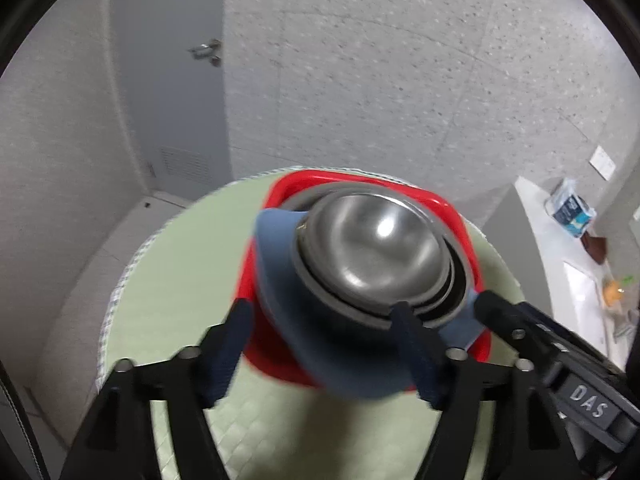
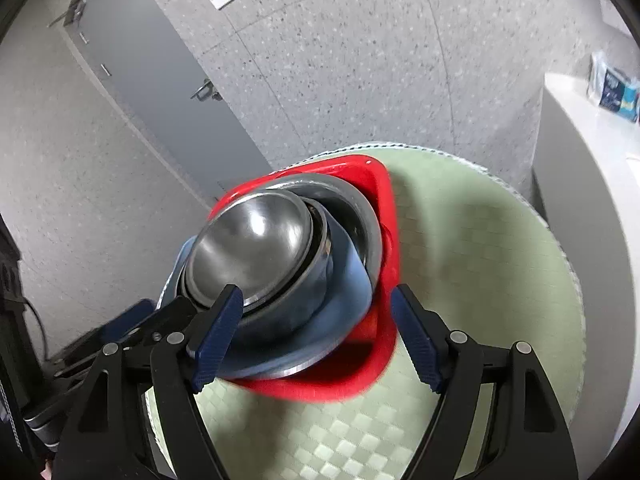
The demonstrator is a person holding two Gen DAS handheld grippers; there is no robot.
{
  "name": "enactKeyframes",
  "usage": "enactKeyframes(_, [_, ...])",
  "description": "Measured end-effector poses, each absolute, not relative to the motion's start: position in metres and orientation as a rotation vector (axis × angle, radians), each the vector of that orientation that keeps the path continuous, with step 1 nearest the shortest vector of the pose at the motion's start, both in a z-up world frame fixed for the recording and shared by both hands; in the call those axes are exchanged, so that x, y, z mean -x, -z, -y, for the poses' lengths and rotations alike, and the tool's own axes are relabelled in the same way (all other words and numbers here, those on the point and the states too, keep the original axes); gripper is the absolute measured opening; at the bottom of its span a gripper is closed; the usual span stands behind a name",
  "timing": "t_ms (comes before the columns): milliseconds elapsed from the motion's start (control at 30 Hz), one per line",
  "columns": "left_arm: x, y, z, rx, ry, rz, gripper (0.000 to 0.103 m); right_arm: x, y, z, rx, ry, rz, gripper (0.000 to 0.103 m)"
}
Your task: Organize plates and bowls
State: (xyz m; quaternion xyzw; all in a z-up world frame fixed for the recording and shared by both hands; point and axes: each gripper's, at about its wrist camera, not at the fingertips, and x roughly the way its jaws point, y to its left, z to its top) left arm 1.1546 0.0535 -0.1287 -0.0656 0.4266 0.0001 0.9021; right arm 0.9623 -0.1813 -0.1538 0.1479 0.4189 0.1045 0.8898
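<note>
A red plate [image 1: 460, 220] lies on a round table with a pale green checked cloth [image 1: 180, 260]. On it sits a blue bowl [image 1: 276, 264] tilted toward me, holding a nest of steel bowls [image 1: 372, 248]. My left gripper [image 1: 324, 344] is open, its fingers straddling the near rim of the blue bowl. The right gripper [image 1: 516, 324] reaches in from the right, close to the bowl's rim. In the right wrist view the red plate [image 2: 384, 208], blue bowl [image 2: 344, 300] and steel bowls [image 2: 248, 244] show again; my right gripper [image 2: 316, 332] is open around the stack's near edge.
A grey door [image 1: 168, 92] and speckled wall [image 1: 400, 80] stand behind the table. A white counter [image 2: 592, 128] with a blue-and-white packet [image 2: 614, 92] lies to the right. The left gripper's body [image 2: 132, 328] shows at lower left in the right wrist view.
</note>
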Motion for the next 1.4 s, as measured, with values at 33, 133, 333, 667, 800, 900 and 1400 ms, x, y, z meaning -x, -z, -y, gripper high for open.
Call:
enactKeyframes(33, [-1.144, 0.127, -0.055, 0.142, 0.003, -0.871, 0.076, -0.952, 0.149, 0.181, -0.302, -0.216, -0.851, 0.079])
enactKeyframes(133, [-1.107, 0.121, -0.061, 0.160, 0.013, -0.843, 0.079, -0.923, 0.136, 0.173, -0.270, -0.204, -0.810, 0.080])
enactKeyframes(333, [-1.003, 0.108, -0.086, 0.149, 0.004, -0.761, 0.086, -0.843, 0.113, 0.149, -0.184, -0.184, -0.724, 0.084])
enactKeyframes(667, [-0.775, 0.080, -0.102, 0.087, -0.047, -0.593, 0.096, -0.673, 0.083, 0.115, -0.101, -0.142, -0.589, 0.091])
enactKeyframes(800, [-0.702, 0.067, -0.101, 0.061, -0.062, -0.548, 0.102, -0.624, 0.075, 0.109, -0.073, -0.138, -0.579, 0.094])
enactKeyframes(900, [-0.641, 0.062, -0.097, 0.051, -0.057, -0.493, 0.102, -0.582, 0.070, 0.113, -0.069, -0.133, -0.558, 0.099])
enactKeyframes(1400, [-0.361, 0.066, -0.006, 0.034, -0.085, -0.433, 0.102, -0.388, 0.065, 0.176, -0.009, -0.156, -0.470, 0.103])
